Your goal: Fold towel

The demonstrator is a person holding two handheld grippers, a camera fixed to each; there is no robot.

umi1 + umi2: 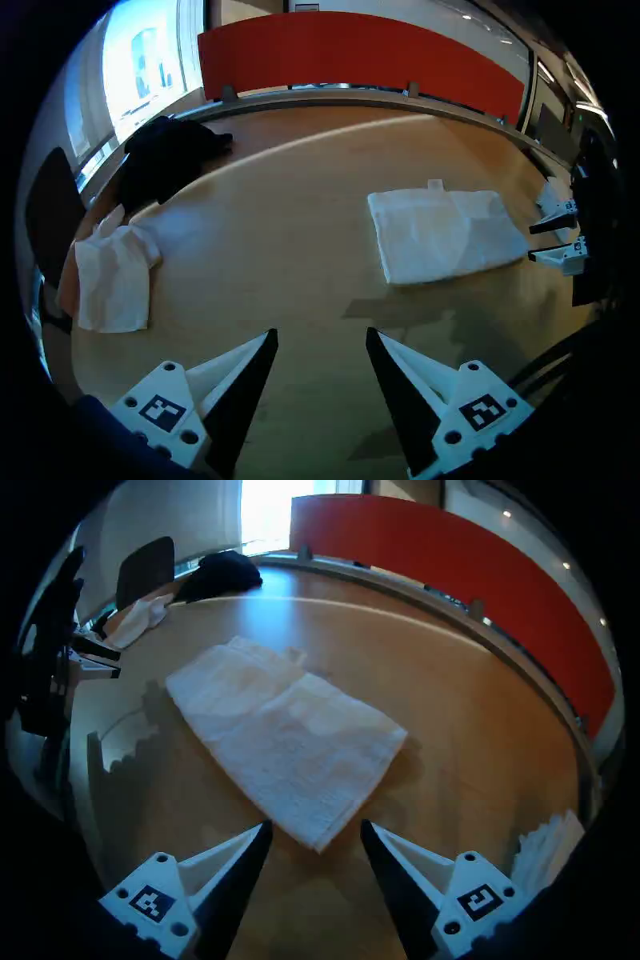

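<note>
The towel (280, 736) lies flat on the desk (448, 744), already doubled over, toward the desk's right side when seen from the left gripper view. The right gripper (314, 832) is the nearer one. Its 2 fingers are spread with nothing between them, and the towel's near corner sits just ahead of the gap. From there the towel's long axis runs away from this gripper on a diagonal, up and to the left in the right gripper view, so a short edge is the one that faces it.

The left gripper (320, 344) is also spread and holds nothing. It hangs over bare desk, well apart from the towel, which lies ahead and to its right with its long axis across that view. My judgement is that the next fold starts from the right gripper's corner, while the left has to travel to reach the matching one.

The left gripper view adds a crumpled white cloth (112, 276) and a black garment (164, 156) near the desk's left edge. The right gripper view adds another white cloth (548, 844) at the desk's near right edge.
</note>
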